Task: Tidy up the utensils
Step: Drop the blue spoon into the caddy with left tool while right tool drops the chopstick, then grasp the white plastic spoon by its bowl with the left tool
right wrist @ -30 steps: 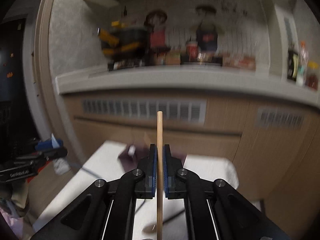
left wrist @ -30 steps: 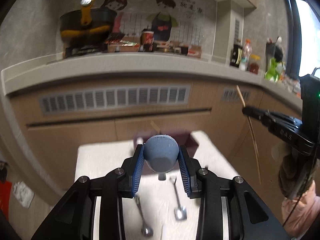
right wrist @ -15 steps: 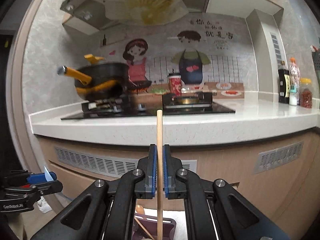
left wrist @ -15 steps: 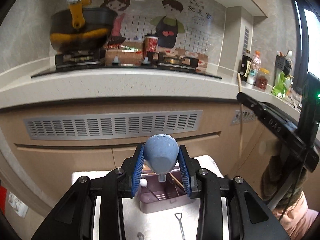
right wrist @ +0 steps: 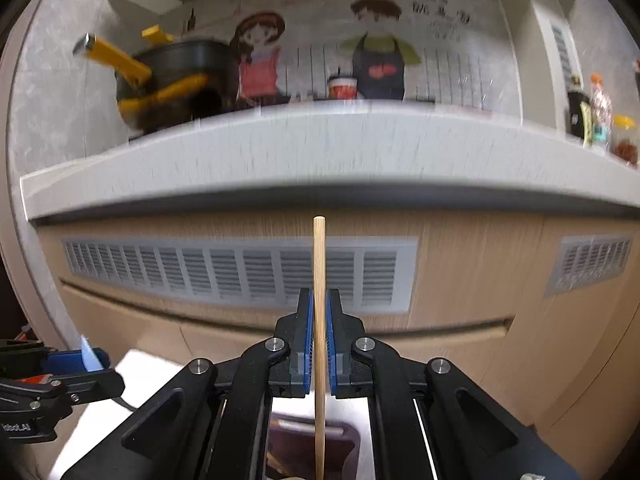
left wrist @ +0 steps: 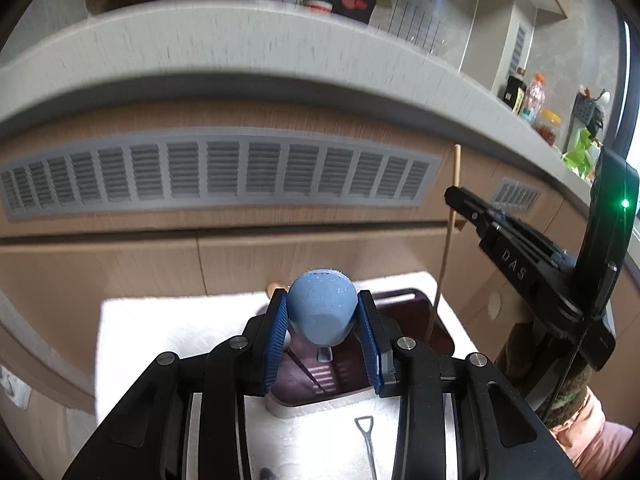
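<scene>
My left gripper [left wrist: 323, 320] is shut on a blue spoon [left wrist: 322, 310], its bowl up, held over the dark purple utensil tray [left wrist: 442, 330] on the white cloth. The tray holds chopsticks and a wooden-handled utensil. My right gripper [right wrist: 319, 332] is shut on a wooden chopstick [right wrist: 319, 280], held upright above the tray [right wrist: 344, 440]. In the left wrist view the right gripper [left wrist: 476, 210] and its chopstick [left wrist: 450, 224] stand over the tray's right end. The left gripper [right wrist: 60, 376] shows at the lower left of the right wrist view.
A small metal shovel-shaped spoon [left wrist: 366, 436] lies on the white cloth [left wrist: 168, 332] in front of the tray. Wooden cabinets with a vent grille [left wrist: 224, 176] and a grey countertop [left wrist: 240, 36] stand behind. Bottles [left wrist: 532, 96] sit at the right.
Both views have tilted downward since half a second ago. The tray is nearer below both grippers. The right chopstick now stands over the tray's right end. Both grips are unchanged.
</scene>
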Action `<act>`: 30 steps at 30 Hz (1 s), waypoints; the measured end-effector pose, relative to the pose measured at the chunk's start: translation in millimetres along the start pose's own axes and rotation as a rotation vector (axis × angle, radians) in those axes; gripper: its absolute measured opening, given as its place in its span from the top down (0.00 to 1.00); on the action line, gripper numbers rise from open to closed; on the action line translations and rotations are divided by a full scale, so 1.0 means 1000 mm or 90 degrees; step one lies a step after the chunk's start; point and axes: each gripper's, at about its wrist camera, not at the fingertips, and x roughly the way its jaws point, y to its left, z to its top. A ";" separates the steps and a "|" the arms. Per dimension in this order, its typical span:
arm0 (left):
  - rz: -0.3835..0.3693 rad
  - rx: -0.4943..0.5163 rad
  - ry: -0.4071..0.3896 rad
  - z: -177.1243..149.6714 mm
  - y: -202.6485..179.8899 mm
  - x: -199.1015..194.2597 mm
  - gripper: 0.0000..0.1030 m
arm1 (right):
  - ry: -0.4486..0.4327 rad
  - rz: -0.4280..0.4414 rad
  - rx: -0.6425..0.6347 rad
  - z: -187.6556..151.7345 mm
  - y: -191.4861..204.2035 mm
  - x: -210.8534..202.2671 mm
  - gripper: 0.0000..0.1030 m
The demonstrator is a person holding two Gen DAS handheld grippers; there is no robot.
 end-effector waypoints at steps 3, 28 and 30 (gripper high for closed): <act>-0.003 -0.014 0.036 -0.011 0.003 0.022 0.56 | 0.056 0.019 0.006 -0.020 -0.005 0.015 0.92; 0.165 -0.032 0.055 -0.161 0.014 -0.060 0.35 | 0.384 -0.062 0.025 -0.199 -0.060 -0.061 0.17; 0.156 -0.043 0.076 -0.179 0.018 -0.061 0.35 | 0.387 -0.056 0.010 -0.202 -0.053 -0.063 0.17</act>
